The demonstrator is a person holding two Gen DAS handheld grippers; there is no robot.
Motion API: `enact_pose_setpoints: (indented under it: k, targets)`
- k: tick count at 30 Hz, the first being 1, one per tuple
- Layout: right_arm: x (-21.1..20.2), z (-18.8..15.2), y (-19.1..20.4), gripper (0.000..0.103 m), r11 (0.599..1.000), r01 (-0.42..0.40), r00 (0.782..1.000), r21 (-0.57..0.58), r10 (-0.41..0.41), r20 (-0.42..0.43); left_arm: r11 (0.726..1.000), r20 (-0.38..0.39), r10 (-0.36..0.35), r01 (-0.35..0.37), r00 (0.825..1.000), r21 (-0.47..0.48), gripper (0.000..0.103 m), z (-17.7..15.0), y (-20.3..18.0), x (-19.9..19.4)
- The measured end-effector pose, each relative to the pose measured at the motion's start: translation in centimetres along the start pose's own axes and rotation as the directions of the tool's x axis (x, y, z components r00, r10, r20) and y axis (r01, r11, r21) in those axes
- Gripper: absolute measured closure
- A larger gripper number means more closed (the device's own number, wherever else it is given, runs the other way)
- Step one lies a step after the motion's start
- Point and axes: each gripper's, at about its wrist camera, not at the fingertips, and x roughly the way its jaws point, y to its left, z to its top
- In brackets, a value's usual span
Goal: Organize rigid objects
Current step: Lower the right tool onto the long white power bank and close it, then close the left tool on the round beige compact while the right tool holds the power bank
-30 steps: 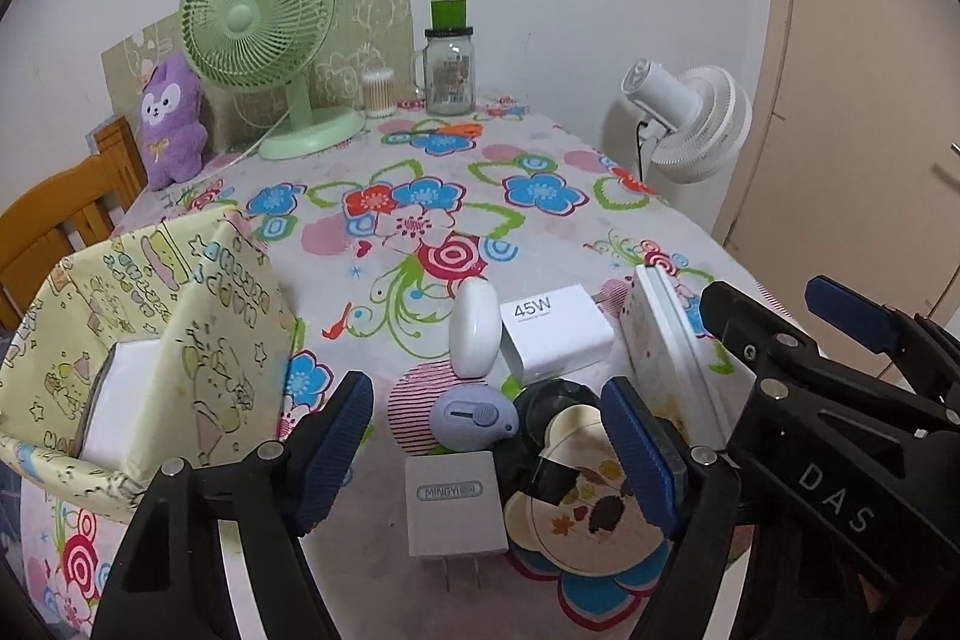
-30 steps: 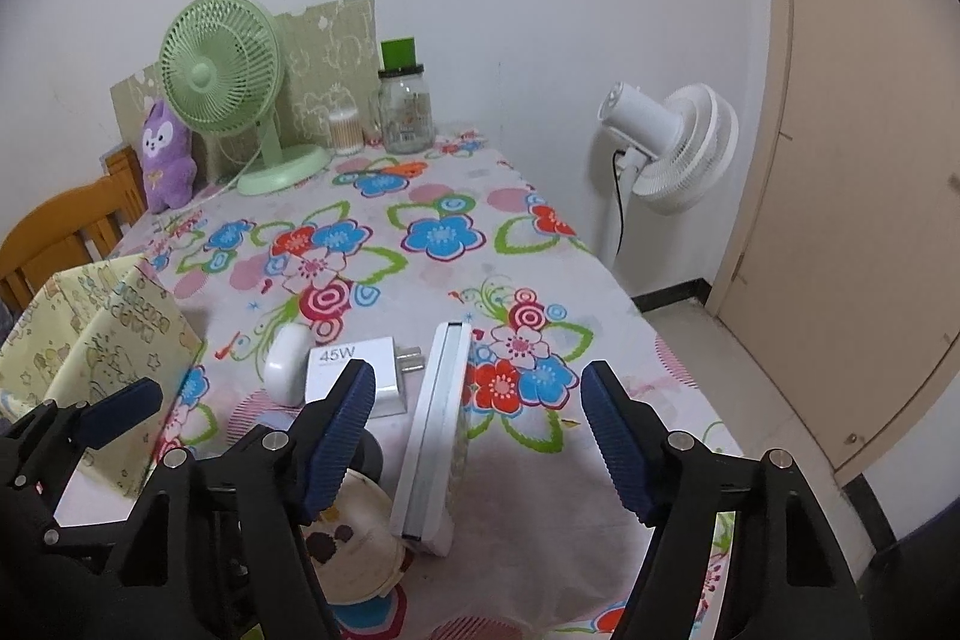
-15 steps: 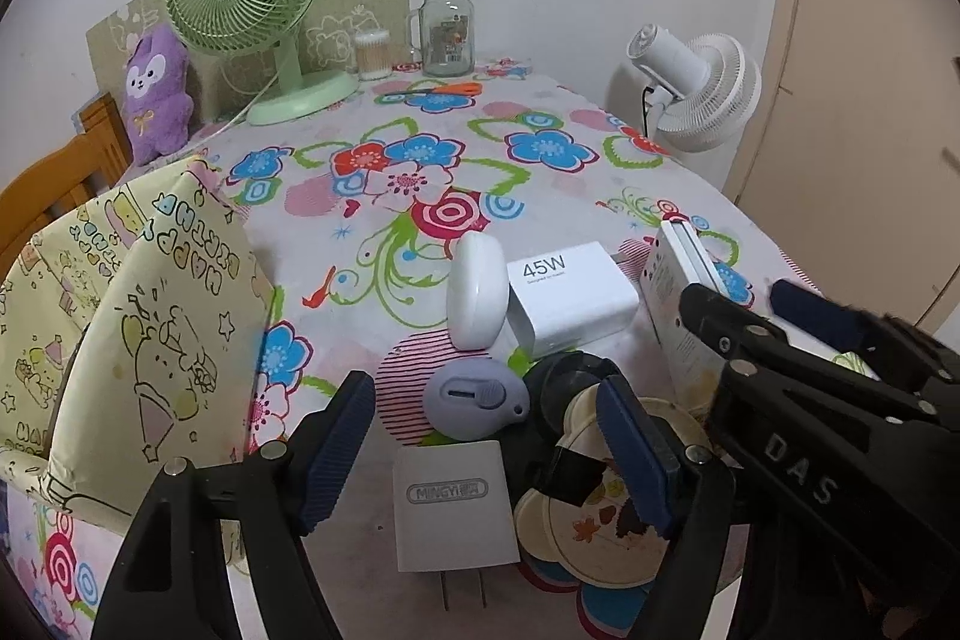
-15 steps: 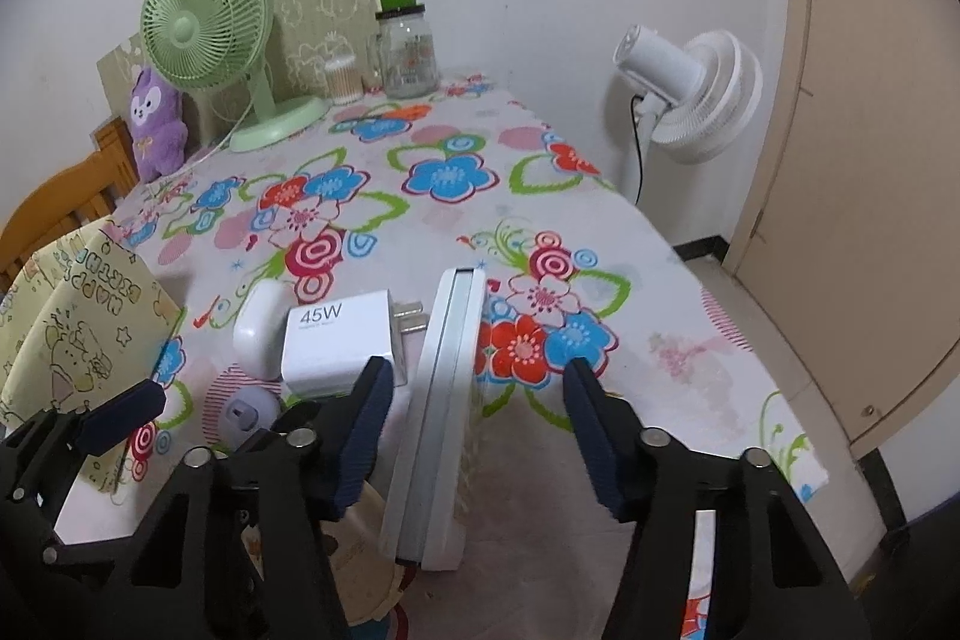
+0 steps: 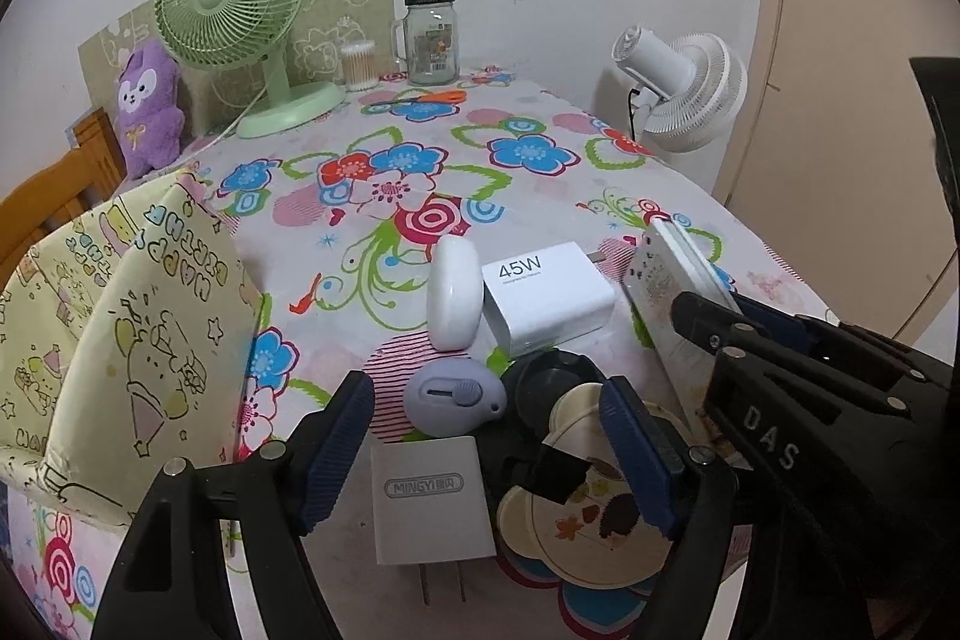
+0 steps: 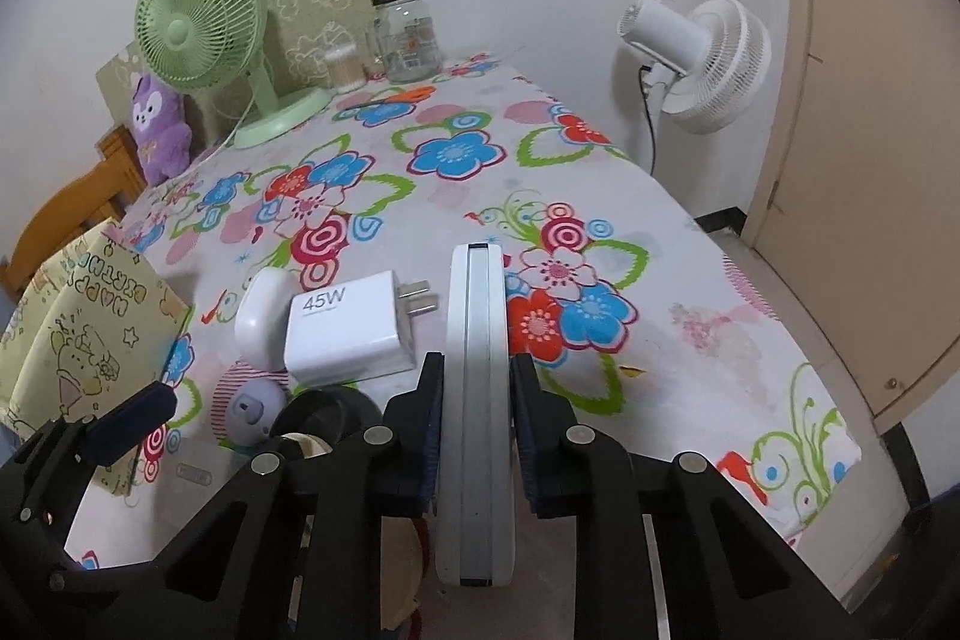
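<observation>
White slab [image 6: 477, 400] stands edge-up, clamped in right claw [image 6: 477, 424].

Black plastic left gripper [image 5: 486, 451] with ribbed blue pads, silver screws; matching black right gripper [image 6: 477, 436] marked "DAS".

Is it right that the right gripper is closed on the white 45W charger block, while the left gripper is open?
Not quite. The right wrist view shows the right gripper closed on the flat white slab standing on edge, not the white 45W charger block. The left gripper is open.
</observation>
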Motion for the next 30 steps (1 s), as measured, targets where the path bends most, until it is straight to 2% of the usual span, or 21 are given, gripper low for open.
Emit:
enact_pose_setpoints:
  k: [7,10,15,23,26,30]
  targets:
    - [-1.8,-0.2,-0.5,0.079,1.0,0.007,1.0,0.006,-0.007,0.031,1.0,0.031,-0.022,0.022,0.999,0.012,0.013,-0.2,-0.7,-1.2]
    - [-2.5,-0.5,-0.6,0.079,1.0,0.016,0.999,-0.002,-0.016,0.039,0.999,0.034,-0.047,0.046,0.998,0.014,0.012,-0.6,-1.3,-1.7]
    - [-3.3,-1.2,-1.1,0.079,1.0,0.017,0.999,0.002,-0.017,0.042,0.999,0.04,-0.046,0.045,0.998,0.017,0.008,-1.1,-1.9,-2.1]
    - [-3.9,-2.3,-1.9,0.079,1.0,0.03,0.999,0.002,-0.03,0.038,0.999,0.029,-0.054,0.053,0.998,0.01,0.007,-2.1,-3.2,-1.7]
    - [-4.0,-2.8,-2.5,0.079,0.999,0.036,0.999,0.009,-0.036,0.032,1.0,0.041,-0.014,0.014,0.999,0.009,0.007,-2.4,-3.9,-1.6]
    - [-3.9,-3.3,-2.9,0.079,0.999,0.035,0.999,0.012,-0.035,0.02,1.0,0.03,-0.016,0.015,0.999,0.019,0.006,-2.9,-4.6,-1.2]
